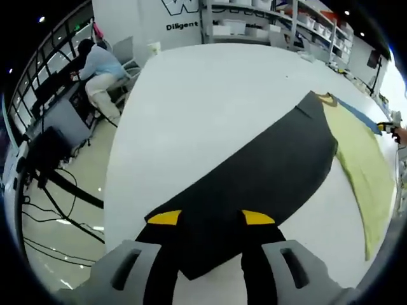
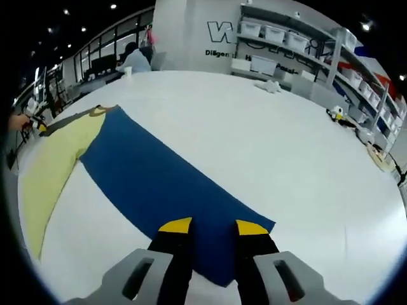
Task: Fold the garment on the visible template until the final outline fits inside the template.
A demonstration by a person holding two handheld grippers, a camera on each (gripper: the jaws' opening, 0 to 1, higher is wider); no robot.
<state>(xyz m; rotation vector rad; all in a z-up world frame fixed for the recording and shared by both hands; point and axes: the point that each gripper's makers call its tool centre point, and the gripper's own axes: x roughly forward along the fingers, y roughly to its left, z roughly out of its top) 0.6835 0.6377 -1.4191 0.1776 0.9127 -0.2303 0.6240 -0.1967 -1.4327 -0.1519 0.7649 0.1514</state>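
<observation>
Garment spread flat on the white tabletop [image 1: 210, 101], and it reads as three bands. Left gripper view: dark grey panel [image 1: 254, 184] nearest the camera, pale yellow panel [image 1: 362, 165] beyond it, a thin blue edge at the far side. Right gripper view: blue panel [image 2: 159, 184] nearest, the yellow panel past it, a sliver of the grey at the far corner. The two grippers sit at opposite ends of the same piece, facing one another across it.

Left gripper [image 1: 212, 218]: yellow-tipped jaws apart at a moderate width, over the near corner of the grey panel. Cloth runs under and between them; whether any fabric is pinched I cannot tell, the fisheye flattens the height too much.

Right gripper [image 2: 212, 225]: same posture, jaws apart over the near corner of the blue panel, nothing plainly held.

No template outline can be made out from either angle; it may lie beneath the cloth.

Likely reason for the stance: each gripper is lined up on an outer corner so both ends can be lifted and folded inward over the yellow middle. The fold looks not yet begun.

Shelving with bins [image 2: 286, 38] at the back wall; a seated person [image 1: 98, 70] at a desk off the tabletop.
</observation>
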